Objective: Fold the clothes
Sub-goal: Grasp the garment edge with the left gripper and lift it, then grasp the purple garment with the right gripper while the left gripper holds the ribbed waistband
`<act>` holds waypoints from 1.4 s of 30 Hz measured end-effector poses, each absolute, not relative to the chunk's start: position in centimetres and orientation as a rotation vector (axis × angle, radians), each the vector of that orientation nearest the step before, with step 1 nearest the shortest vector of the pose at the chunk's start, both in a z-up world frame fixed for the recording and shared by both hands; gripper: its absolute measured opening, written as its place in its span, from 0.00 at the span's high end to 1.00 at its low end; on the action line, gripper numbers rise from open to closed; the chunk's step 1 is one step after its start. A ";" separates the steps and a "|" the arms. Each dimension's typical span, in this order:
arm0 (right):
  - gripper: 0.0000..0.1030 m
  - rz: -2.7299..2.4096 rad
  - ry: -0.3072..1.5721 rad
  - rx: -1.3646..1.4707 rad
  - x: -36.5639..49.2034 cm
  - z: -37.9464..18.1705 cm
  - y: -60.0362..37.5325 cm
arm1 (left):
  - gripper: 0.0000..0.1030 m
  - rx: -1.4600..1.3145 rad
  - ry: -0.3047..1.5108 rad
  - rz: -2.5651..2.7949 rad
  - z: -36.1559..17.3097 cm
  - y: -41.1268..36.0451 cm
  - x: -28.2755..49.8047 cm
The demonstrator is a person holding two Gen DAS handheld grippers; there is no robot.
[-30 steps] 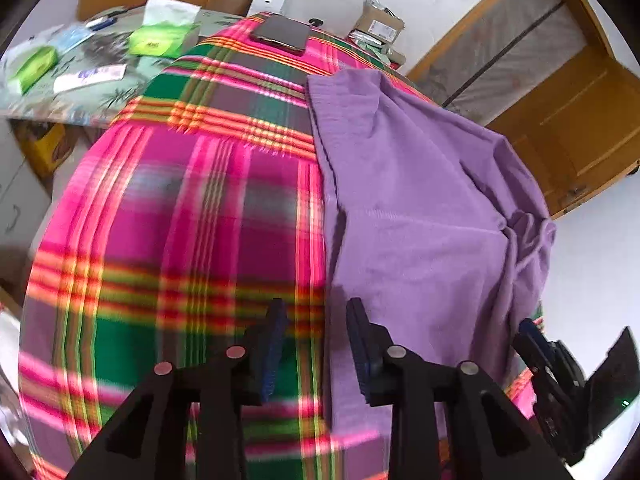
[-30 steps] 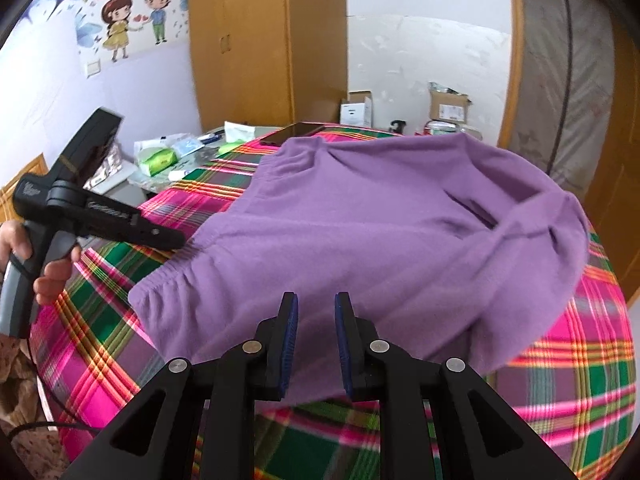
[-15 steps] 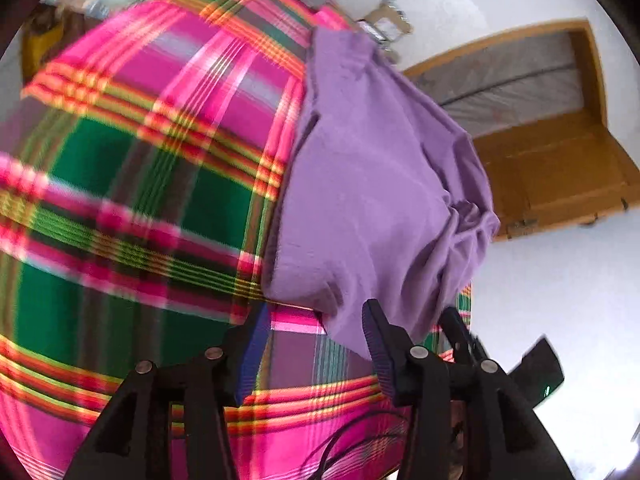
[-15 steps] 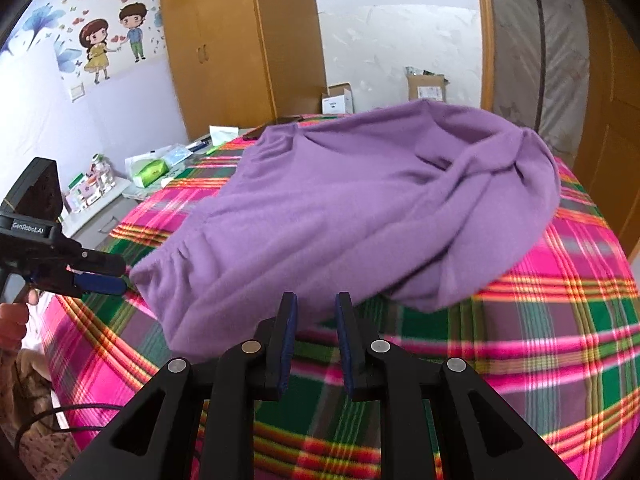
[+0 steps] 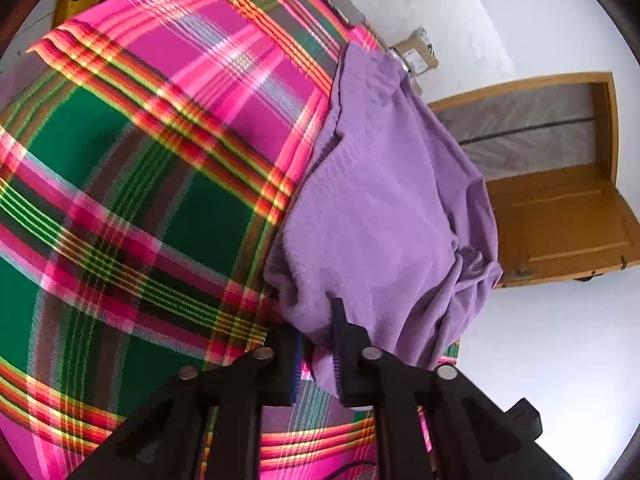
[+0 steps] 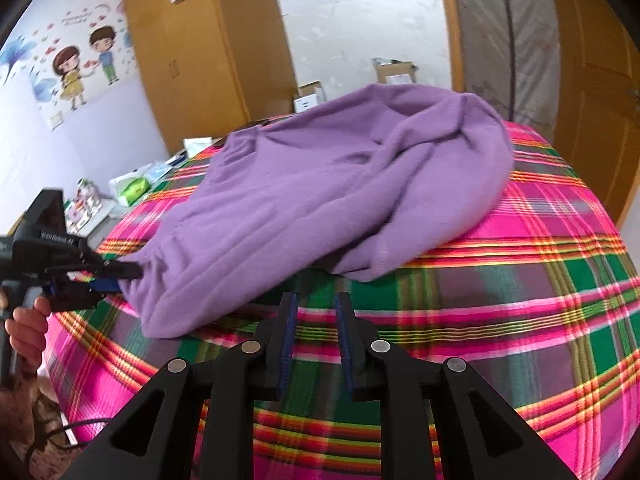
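A purple fleece garment (image 5: 384,200) lies bunched on a bed with a pink, green and red plaid cover (image 5: 160,184). My left gripper (image 5: 316,336) is shut on the garment's near corner, cloth between its fingers. In the right wrist view the garment (image 6: 320,192) spreads across the bed, and the left gripper (image 6: 120,276) pinches its left corner. My right gripper (image 6: 316,308) hovers open and empty over the plaid cover (image 6: 500,320), just in front of the garment's near edge.
A wooden wardrobe (image 6: 208,52) stands behind the bed. A side table with tissue packs (image 6: 132,188) is at the left. Cardboard boxes (image 6: 394,70) sit by the far wall. A wooden door (image 5: 560,216) is at the right.
My left gripper has moved onto the garment's near corner and shut on it. My right gripper has drawn back from the garment, and its jaws have opened somewhat.
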State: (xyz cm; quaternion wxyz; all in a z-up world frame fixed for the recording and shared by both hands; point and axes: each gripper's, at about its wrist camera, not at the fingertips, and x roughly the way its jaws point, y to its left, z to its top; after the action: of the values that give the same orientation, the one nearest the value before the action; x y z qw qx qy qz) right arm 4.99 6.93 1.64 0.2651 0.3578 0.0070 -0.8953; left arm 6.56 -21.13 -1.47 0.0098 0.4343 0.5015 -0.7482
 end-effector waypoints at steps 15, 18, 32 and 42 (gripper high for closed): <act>0.80 -2.542 -0.149 0.919 0.9 4.2 10.3 | 0.92 1.106 1.571 -2.395 1.0 -24.8 7.6; 0.80 -2.552 -0.158 0.900 0.0 4.8 9.9 | 0.92 1.101 1.589 -2.391 0.8 -25.0 7.5; 0.66 -2.544 -0.381 0.925 -6.0 6.2 9.8 | 0.93 1.026 1.628 -2.405 1.2 -27.7 8.1; 0.61 -2.498 -0.571 1.028 -10.7 6.1 9.9 | 0.93 0.976 1.620 -2.404 1.7 -29.5 8.9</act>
State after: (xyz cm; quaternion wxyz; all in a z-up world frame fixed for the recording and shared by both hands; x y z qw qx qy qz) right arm -10.68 9.88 6.09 0.1893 0.3655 -0.2030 -0.8885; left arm 8.85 -29.48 1.70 0.0415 0.3187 0.5293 -0.7852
